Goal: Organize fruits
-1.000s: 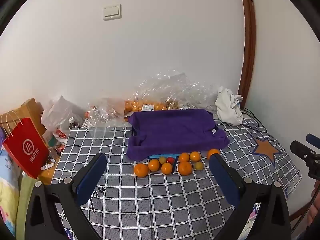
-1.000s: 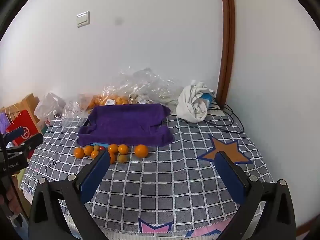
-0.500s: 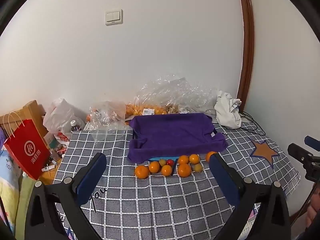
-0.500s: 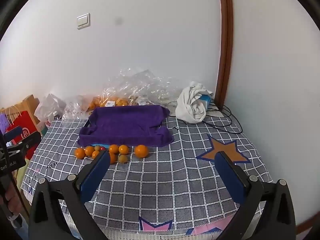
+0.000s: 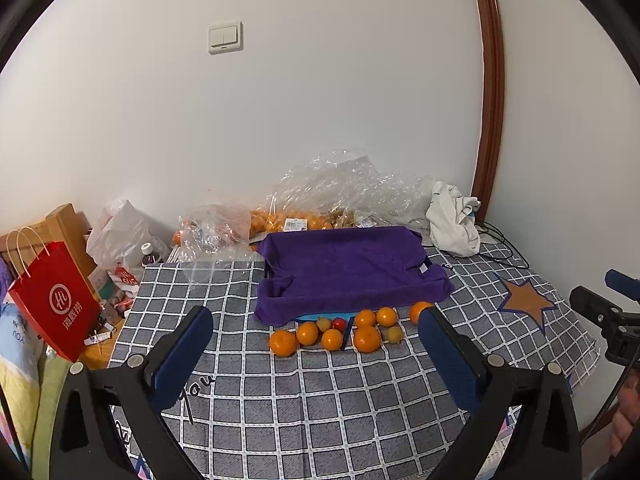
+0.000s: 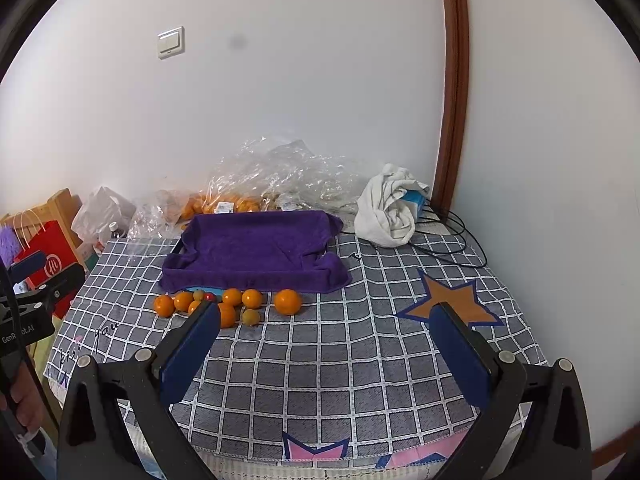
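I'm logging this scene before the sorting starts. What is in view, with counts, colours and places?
oranges: seven loose, orange, in front of the tray
small fruits: two yellow-green, one red, among the oranges
tray: one, lined with purple towel, centre
tablecloth: one, grey checked, covers the table
plastic bags: clear, holding more oranges, by the wall
white cloth: one, crumpled, right of the tray
red paper bag: one, left of the table
left gripper: open, empty
right gripper: open, empty
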`<state>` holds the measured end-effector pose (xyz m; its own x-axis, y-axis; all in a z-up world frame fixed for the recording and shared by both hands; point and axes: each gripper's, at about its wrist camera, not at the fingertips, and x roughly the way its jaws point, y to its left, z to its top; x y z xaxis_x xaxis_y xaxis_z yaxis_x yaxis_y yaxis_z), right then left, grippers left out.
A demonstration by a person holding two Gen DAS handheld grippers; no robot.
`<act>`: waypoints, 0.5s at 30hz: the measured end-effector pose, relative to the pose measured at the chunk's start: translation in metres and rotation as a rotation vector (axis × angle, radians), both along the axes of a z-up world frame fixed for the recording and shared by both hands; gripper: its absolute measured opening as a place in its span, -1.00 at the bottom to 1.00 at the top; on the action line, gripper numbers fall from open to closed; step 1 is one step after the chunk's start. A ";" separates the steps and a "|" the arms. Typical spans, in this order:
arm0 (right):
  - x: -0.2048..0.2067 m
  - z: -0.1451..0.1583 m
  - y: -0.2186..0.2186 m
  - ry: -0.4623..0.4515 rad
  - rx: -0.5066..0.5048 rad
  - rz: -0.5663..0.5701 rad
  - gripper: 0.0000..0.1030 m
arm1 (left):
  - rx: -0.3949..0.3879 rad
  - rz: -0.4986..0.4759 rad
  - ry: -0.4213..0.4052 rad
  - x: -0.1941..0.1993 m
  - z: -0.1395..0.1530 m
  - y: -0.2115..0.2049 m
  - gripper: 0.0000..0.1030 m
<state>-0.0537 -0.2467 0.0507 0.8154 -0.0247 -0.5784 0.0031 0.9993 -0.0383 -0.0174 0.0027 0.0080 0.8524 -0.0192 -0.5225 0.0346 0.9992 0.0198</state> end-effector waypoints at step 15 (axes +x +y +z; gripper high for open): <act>-0.002 0.000 0.005 0.002 -0.015 0.012 0.98 | -0.013 -0.004 0.003 -0.002 0.001 0.003 1.00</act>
